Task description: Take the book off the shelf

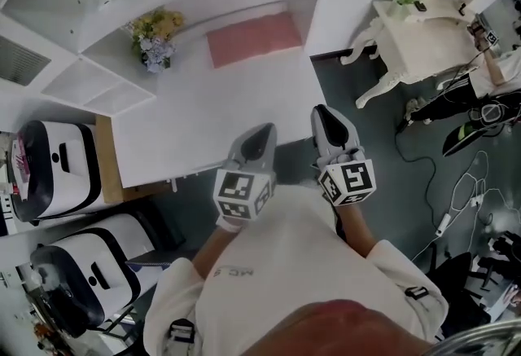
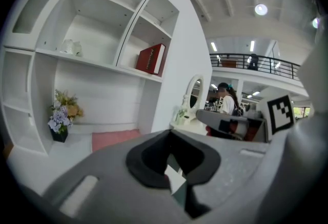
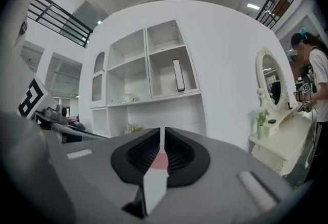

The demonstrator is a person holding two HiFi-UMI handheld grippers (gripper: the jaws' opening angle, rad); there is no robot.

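Observation:
A red book [image 2: 151,59] stands upright in an upper compartment of the white shelf unit [image 2: 97,64]. The right gripper view shows the book [image 3: 178,75] edge-on in that same compartment, well ahead and above. In the head view, my left gripper [image 1: 259,138] and right gripper [image 1: 330,122] are held side by side in front of my chest, at the near edge of the white desk [image 1: 220,118]. Both are far from the shelf. The left gripper [image 2: 171,138] has its jaws together with nothing held. The right gripper [image 3: 163,138] shows only a thin slit between its ribbed pads, with nothing in it.
On the desk lie a pink mat [image 1: 252,38] and a vase of flowers [image 1: 153,41]. A white dressing table with an oval mirror [image 1: 423,28] stands at the right, a person [image 1: 488,77] beside it. Cables [image 1: 464,191] run across the floor; white and black devices [image 1: 57,167] sit at the left.

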